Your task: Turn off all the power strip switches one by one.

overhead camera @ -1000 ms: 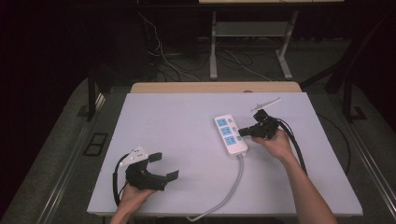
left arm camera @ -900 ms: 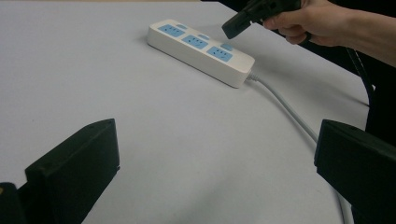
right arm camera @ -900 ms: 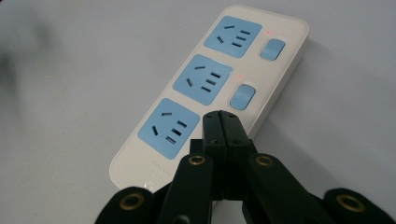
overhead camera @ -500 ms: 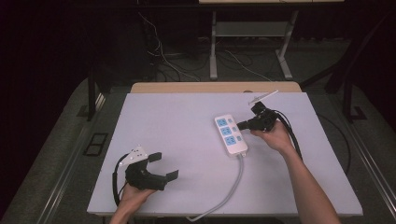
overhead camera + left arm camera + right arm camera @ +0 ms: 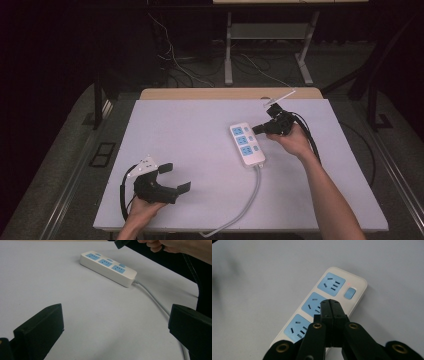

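A white power strip (image 5: 246,143) with three blue sockets lies on the table right of centre, its grey cord (image 5: 248,202) trailing toward the front edge. The same power strip (image 5: 108,264) lies ahead in the left gripper view, and the power strip (image 5: 321,308) sits just below the jaws in the right gripper view, a blue switch (image 5: 349,293) beside its far socket. My right gripper (image 5: 258,130) hovers at the strip's right side; its jaws are pressed together with nothing between them. My left gripper (image 5: 174,178) rests near the front left, jaws wide apart and empty.
The white table (image 5: 190,125) has a wooden strip along its back edge. Cables and metal table legs (image 5: 228,55) lie on the dark floor behind. A black cable (image 5: 310,137) trails from the right gripper along the forearm.
The right gripper has moved slightly up and away from the strip's right side. The left gripper has not moved.
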`<state>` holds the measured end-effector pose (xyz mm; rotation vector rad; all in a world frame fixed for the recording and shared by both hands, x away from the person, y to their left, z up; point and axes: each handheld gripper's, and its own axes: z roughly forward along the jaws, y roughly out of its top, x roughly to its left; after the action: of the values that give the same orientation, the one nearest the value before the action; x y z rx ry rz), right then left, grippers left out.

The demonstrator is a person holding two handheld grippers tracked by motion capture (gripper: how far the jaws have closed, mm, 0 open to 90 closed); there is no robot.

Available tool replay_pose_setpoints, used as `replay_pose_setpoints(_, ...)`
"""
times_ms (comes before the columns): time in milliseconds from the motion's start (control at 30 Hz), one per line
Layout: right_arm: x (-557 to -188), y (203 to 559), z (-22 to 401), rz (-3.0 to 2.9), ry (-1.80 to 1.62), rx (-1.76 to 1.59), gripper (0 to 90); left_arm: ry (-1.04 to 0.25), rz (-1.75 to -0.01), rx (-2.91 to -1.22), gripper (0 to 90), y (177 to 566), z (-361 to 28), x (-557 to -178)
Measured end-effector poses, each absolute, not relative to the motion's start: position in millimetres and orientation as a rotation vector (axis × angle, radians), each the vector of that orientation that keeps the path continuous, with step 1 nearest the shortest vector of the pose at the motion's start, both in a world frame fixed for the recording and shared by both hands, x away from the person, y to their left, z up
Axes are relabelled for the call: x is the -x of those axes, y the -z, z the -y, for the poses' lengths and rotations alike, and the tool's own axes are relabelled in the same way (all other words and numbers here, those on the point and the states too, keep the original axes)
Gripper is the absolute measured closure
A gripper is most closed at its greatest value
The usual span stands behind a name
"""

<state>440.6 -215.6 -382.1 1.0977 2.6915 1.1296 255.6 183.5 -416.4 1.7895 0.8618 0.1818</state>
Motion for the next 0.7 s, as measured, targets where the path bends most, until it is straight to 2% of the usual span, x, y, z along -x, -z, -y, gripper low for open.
replay_pose_setpoints(700,-456.5,393.9,217.5,-2.685,-1.197,-1.135,90.0,-0.184,-0.861,-1.787,0.0,416.4,-184.6,-255.8)
